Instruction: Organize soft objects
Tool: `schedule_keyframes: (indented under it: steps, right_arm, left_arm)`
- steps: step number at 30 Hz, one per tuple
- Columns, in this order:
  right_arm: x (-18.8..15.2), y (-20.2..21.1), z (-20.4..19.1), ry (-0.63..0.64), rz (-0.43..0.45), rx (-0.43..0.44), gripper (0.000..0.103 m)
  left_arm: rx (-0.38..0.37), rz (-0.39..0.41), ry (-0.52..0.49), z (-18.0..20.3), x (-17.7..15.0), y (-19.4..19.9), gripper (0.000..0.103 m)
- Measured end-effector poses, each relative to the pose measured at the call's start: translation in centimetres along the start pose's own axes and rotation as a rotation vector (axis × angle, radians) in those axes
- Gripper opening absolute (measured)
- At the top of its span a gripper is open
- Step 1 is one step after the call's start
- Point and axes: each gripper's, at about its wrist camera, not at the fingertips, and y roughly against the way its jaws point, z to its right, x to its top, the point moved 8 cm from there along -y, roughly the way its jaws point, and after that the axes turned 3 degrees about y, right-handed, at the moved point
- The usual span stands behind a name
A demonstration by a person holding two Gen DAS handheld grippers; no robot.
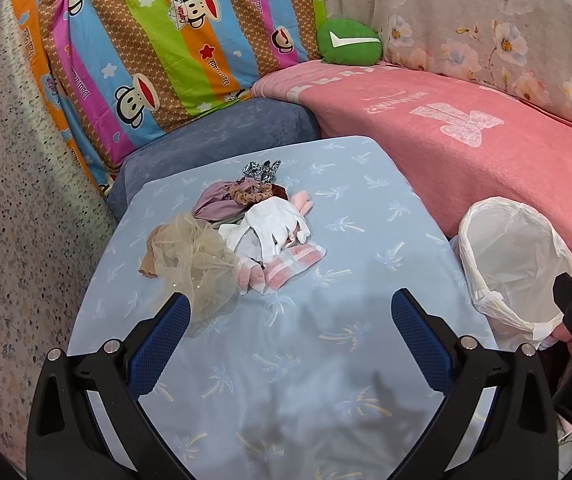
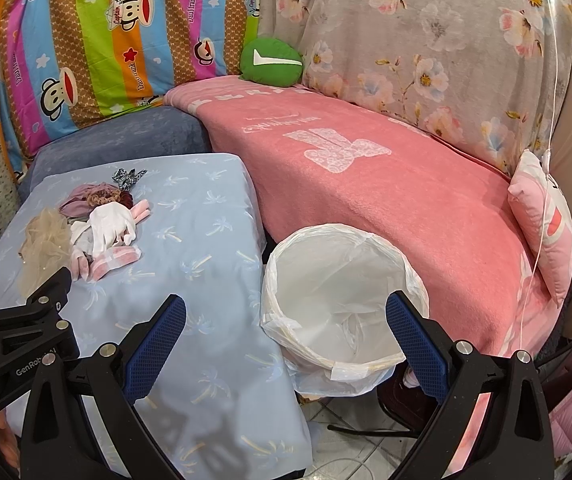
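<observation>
left tool [image 1: 290, 316] spread wide, holding nothing, poised above the tabletop [image 1: 326, 360] in its pale blue palm-print cover. just past its left fingertip sits the beige net puff [image 1: 195, 268], and behind that the pile of soft things [image 1: 261, 220]: white gloves [image 1: 273, 224], pink striped socks [image 1: 281, 266], a mauve scrunchie [image 1: 215, 204], a leopard-print bow [image 1: 261, 171] at the far end. right tool [image 2: 286, 318] also gaping, empty, hanging over the gap between tabletop and the bin [image 2: 338, 292] with its white liner. the left view catches only the bin's near side at its right edge, with a corner of the other tool; the right view looks straight down into it, liner bare inside, and shows floor tiles [image 2: 350, 452] below. only the right view picks up the pink cushion [image 2: 546, 220] at the far end of the pink blanket [image 2: 386, 208]. both catch the green cushion [image 1: 348, 42].
</observation>
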Motion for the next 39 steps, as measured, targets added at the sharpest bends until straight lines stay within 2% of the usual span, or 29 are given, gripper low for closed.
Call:
schedule_keyframes:
  steps: [16, 27, 39]
  right_arm:
    - [0.1, 0.1, 0.2, -0.001, 0.003, -0.003, 0.097]
    - [0.7, 0.7, 0.9, -0.012, 0.009, -0.015, 0.097]
    - [1.2, 0.8, -0.4, -0.019, 0.024, -0.021, 0.097]
  left_arm:
    - [-0.008, 0.006, -0.004, 0.5, 0.2, 0.2, 0.096]
    - [-0.038, 0.012, -0.015, 0.9, -0.2, 0.3, 0.096]
    - [-0.077, -0.001, -0.003, 0.1, -0.2, -0.2, 0.096]
